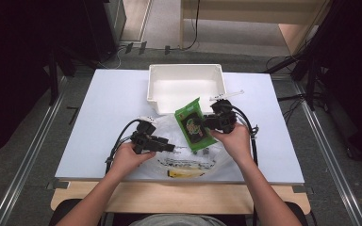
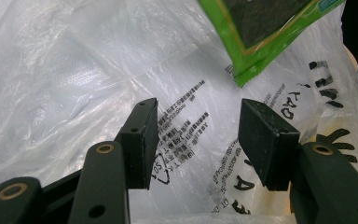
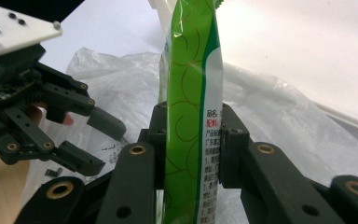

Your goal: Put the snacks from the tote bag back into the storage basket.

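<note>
Green foil snack packet point(image 1: 194, 124), light, crinkly and slippery, pinched at its edge between the right gripper point(image 3: 192, 140) pads just above the clear plastic bag point(image 1: 188, 157), best gripped on the flat seam; left gripper point(image 2: 198, 133) agape over that bag, empty.

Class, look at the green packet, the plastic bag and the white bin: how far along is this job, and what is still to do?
Done: the green packet is out of the plastic bag, clamped in the right tool. In hand: the packet hangs over the bag, short of the white bin, while the left tool hovers open above the bag's printed film. Left, probably: set the packet in the bin, then take out the yellow item that shows through the bag.
</note>
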### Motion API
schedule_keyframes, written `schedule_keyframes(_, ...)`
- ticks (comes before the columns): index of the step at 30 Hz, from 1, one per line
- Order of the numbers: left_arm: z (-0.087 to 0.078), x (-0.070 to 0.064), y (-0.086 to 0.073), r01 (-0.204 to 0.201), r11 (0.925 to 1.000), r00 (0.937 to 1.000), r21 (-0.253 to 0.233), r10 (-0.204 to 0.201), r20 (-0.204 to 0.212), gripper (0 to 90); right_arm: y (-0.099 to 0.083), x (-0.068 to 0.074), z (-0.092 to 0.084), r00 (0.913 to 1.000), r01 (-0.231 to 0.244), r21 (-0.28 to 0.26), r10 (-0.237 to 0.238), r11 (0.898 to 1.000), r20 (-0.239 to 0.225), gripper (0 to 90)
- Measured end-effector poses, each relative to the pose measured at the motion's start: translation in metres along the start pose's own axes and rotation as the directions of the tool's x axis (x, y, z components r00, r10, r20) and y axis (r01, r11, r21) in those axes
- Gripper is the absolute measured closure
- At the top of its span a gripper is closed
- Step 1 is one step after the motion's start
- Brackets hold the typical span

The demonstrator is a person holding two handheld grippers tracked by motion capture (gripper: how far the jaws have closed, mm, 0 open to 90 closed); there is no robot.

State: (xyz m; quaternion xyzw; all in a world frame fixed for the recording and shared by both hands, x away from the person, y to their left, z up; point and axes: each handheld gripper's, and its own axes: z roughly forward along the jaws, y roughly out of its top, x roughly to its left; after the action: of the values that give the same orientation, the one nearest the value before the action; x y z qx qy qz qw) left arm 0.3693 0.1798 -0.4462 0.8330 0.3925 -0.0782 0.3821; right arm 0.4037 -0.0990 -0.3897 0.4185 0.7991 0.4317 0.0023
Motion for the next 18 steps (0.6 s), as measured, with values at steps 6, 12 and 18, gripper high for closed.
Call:
schedule_keyframes(6, 0.000, -0.002, 0.000, -0.002, 1.0000, 1.0000, -0.001, 0.002, 0.002, 47.9, 0.010, -0.003, -0.004, 1.0000, -0.006, -0.003, 0.006, 1.000, -0.001, 73.5)
schedule_keyframes(12, 0.000, -0.002, 0.000, -0.007, 1.0000, 1.0000, 0.003, 0.007, 0.003, 47.5, 0.020, -0.003, -0.008, 0.9999, 0.003, -0.005, -0.003, 1.000, 0.010, 73.5)
schedule_keyframes(18, 0.000, -0.002, 0.000, -0.006, 1.0000, 1.0000, 0.004, 0.006, 0.002, 47.5, 0.029, -0.005, -0.006, 0.9998, 0.002, 0.005, -0.002, 1.000, 0.018, 73.5)
